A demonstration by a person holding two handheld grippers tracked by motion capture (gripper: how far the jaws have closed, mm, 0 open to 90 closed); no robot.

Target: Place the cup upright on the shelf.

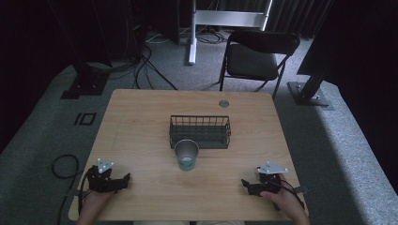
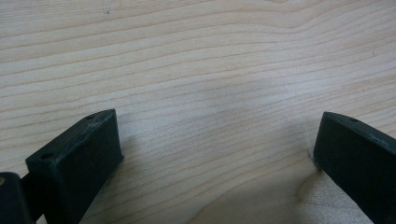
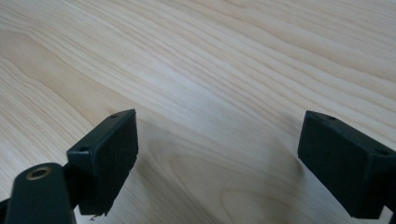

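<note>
A metal cup [image 1: 187,155] stands upright at the table's middle, just in front of a dark wire basket [image 1: 200,132]. My left gripper [image 1: 123,180] rests near the front left corner, held by a hand, its jaws wide apart over bare wood. In the left gripper view the gripper [image 2: 217,144] has nothing between its jaws. My right gripper [image 1: 246,185] lies near the front right corner, also open. The right gripper view has that gripper [image 3: 217,140] over bare wood grain, nothing between its jaws. Both grippers are well apart from the cup.
The light wooden table [image 1: 141,117] has a round grommet hole [image 1: 224,103] near its far edge. A black folding chair [image 1: 256,58] stands beyond the table. Cables [image 1: 63,166] trail on the grey carpet at the left, and black frame feet [image 1: 84,86] stand at both sides.
</note>
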